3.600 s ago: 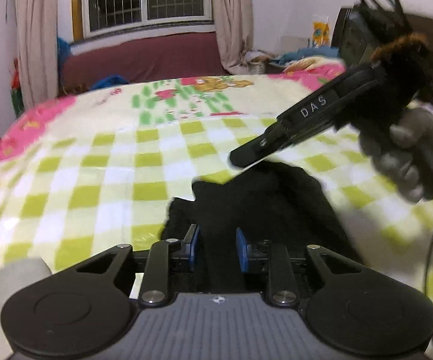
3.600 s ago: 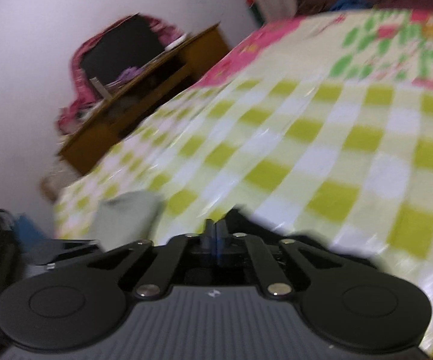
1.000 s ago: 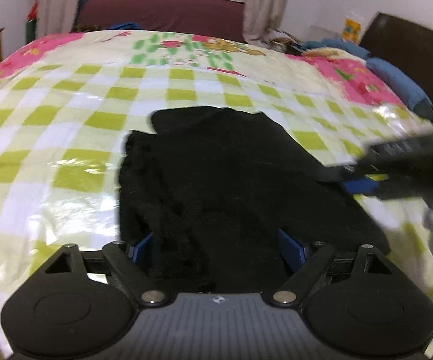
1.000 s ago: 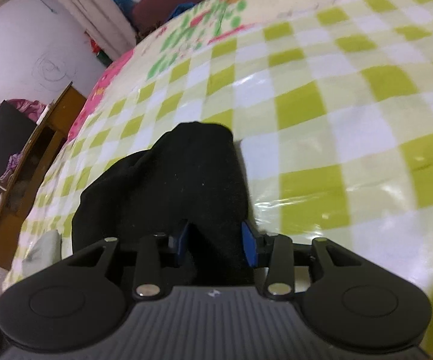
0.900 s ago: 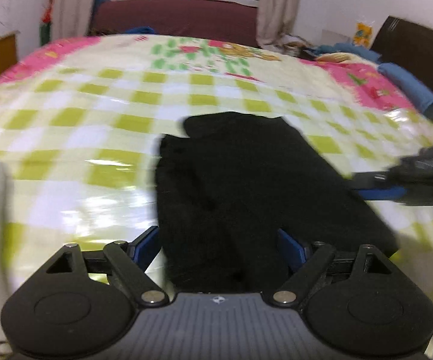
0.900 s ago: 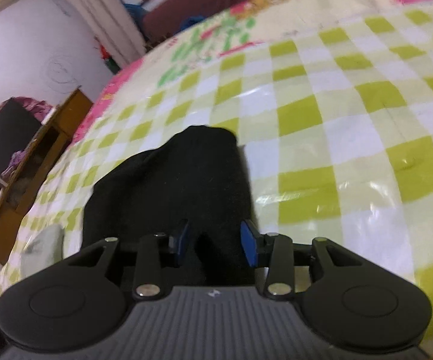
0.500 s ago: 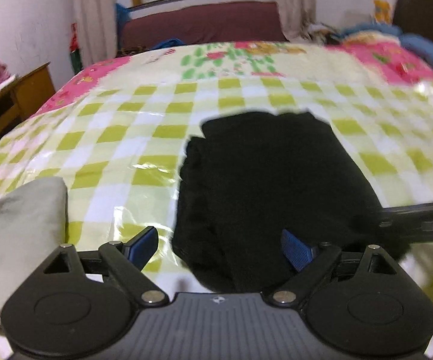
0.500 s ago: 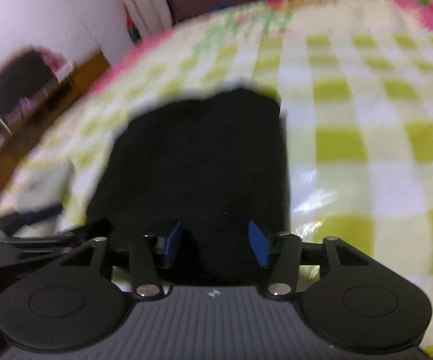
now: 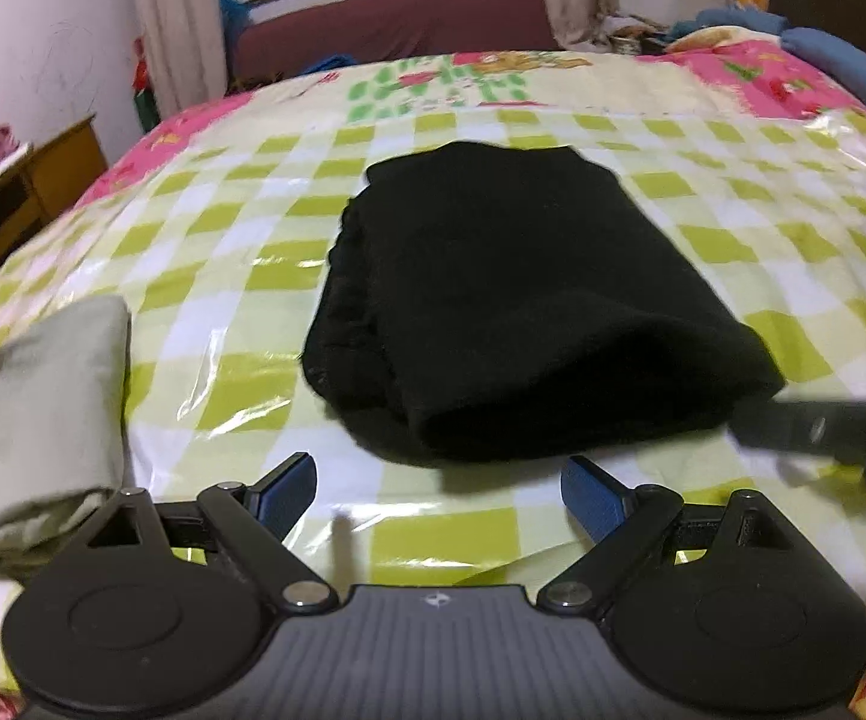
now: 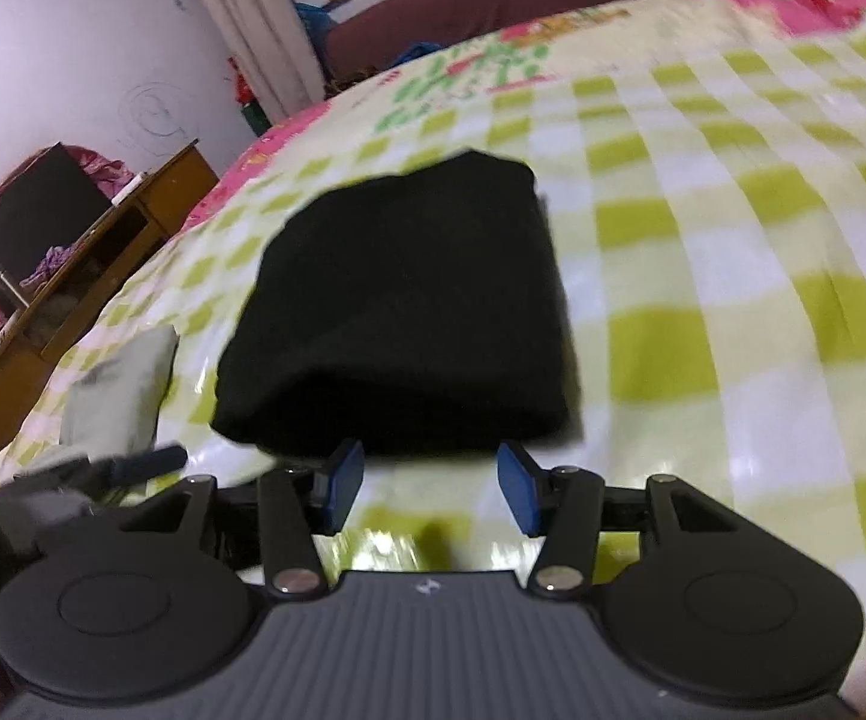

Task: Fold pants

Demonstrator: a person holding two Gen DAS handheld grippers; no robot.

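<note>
Pants (image 9: 511, 300) lie folded, unlabelled; left gripper (image 9: 439, 495) and right gripper (image 10: 430, 492) both released.

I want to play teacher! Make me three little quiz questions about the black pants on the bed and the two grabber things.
1. True or false: the folded black fabric pants lie on the green-and-white checked plastic-covered bedspread, gripped by neither tool.
2. Which stands wider open, the left gripper or the right gripper?
3. What lies left of the pants in the left wrist view: A) a folded grey-green cloth, B) a red pillow, C) a book?

Key: 1 true: both grippers are open with nothing between their blue pads. 2 the left gripper. 3 A.
</note>
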